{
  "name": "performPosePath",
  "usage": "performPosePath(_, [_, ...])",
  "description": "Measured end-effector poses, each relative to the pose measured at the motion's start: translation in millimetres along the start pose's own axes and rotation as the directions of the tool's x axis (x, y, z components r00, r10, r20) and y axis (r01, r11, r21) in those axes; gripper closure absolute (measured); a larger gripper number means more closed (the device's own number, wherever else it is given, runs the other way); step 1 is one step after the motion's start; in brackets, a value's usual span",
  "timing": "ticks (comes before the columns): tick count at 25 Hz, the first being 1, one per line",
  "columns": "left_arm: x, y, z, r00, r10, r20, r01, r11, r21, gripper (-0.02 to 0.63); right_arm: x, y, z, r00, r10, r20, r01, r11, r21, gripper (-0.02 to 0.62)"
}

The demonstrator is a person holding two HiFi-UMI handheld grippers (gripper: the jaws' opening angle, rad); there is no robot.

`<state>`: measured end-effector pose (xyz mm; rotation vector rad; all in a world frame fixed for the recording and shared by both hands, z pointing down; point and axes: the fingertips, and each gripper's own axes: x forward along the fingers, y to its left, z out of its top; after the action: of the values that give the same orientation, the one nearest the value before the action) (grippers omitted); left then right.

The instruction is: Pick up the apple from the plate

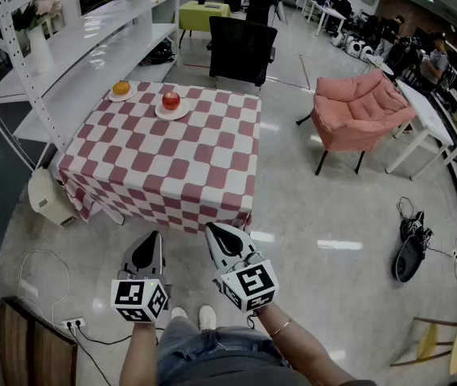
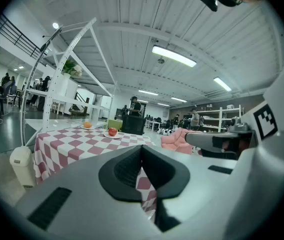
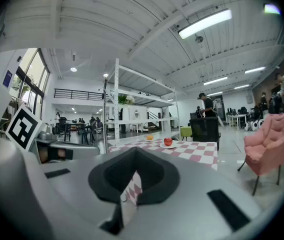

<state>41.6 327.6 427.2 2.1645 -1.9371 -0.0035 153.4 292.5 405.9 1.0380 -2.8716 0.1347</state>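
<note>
Head view showed a red apple [image 1: 170, 100] sitting on a small white plate [image 1: 183, 112], toward 12 o'clock on a checked table [image 1: 172, 167], close to its far edge. An orange [image 1: 121, 88] lay on a second plate [image 1: 131, 96] at the apple's 10 o'clock, near it but apart. A black chair [image 1: 240, 51] stood beyond the table at 1 o'clock.

The left gripper [image 1: 154, 235] and right gripper [image 1: 213, 228] were held off the table's 6 o'clock edge, well apart from the apple. Each had its jaws closed together with nothing between them.

The apple looked firm, round and smooth, probably light enough for one gripper. It seemed likely to roll or slip under a glancing grip and to bruise under a hard one. The best hold was probably across its widest middle, with the pads on opposite sides.
</note>
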Motion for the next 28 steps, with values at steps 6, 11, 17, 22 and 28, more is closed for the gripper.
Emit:
performPosePath(6, [4.0,-3.0,-2.2,1.000,-0.003,-0.004,0.003,1.000,-0.002,0.589,0.0,-1.5,-3.3,1.000,0.003,0.005,-0.003,1.000,0.001,0.586])
performPosePath(11, [6.7,-1.6,-2.8,1.000,0.005,-0.004,-0.005,1.000,-0.005,0.589,2.7,-7.4,-9.1,1.000,-0.011,-0.004,0.011,0.999,0.035,0.586])
performPosePath(17, [16.2,5.0,0.6,1.000,0.014,-0.010,-0.014,1.000,-0.005,0.589,14.4,-17.7,-10.9,1.000,-0.009,-0.023,0.011,0.997,0.074,0.586])
performPosePath(22, [40.5,13.6,5.6,1.000,0.004,-0.015,-0.004,1.000,0.002,0.589,33.1,-32.8,-10.4,0.999,-0.030,-0.030,0.032,0.996,0.080,0.586])
performPosePath(28, [82.8,34.9,14.3,0.999,-0.035,-0.013,0.035,0.999,-0.011,0.589,70.5,-56.0,-7.1,0.997,-0.065,-0.042,0.068,0.994,0.083,0.586])
